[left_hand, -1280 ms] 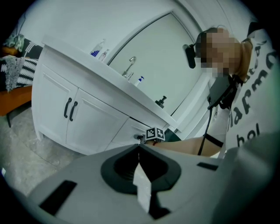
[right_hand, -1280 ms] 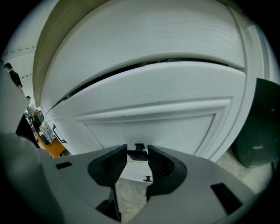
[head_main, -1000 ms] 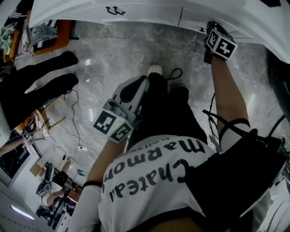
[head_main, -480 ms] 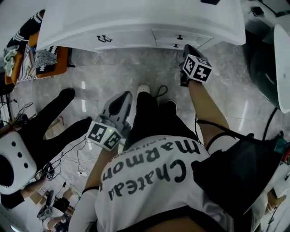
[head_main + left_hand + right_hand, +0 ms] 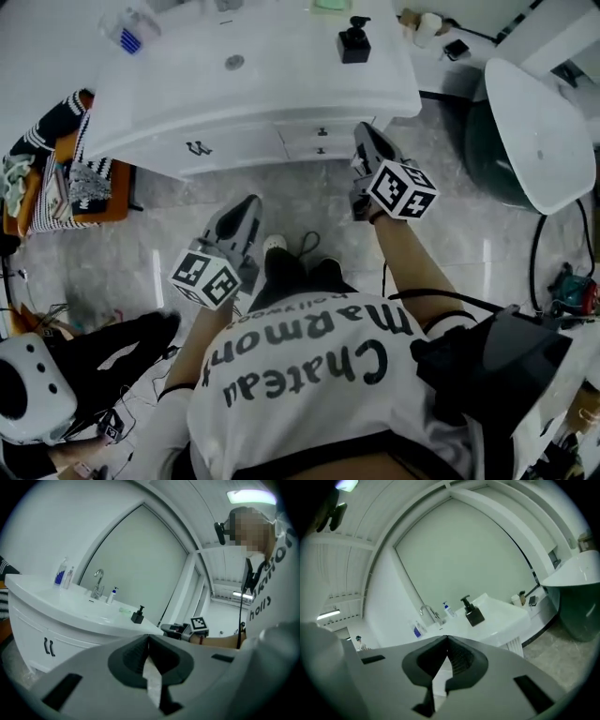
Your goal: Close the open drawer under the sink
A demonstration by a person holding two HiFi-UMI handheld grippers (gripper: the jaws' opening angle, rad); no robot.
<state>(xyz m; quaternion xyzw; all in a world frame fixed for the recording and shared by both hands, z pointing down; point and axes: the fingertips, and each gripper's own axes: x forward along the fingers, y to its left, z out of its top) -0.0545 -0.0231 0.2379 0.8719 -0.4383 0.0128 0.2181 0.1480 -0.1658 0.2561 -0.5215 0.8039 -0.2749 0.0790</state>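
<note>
Drawer (image 5: 322, 148) under the sink (image 5: 281, 80) sits flush, my right gripper (image 5: 365, 136) just beside it, left gripper (image 5: 246, 211) nearer me, both closed tight, holding nothing.

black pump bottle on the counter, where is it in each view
Head view: black pump bottle at the top, just right of centre, on the counter.
Left gripper view: just left of centre, near the counter's right end.
Right gripper view: right of centre, on the counter.
Shared landmark: the white counter.
</note>
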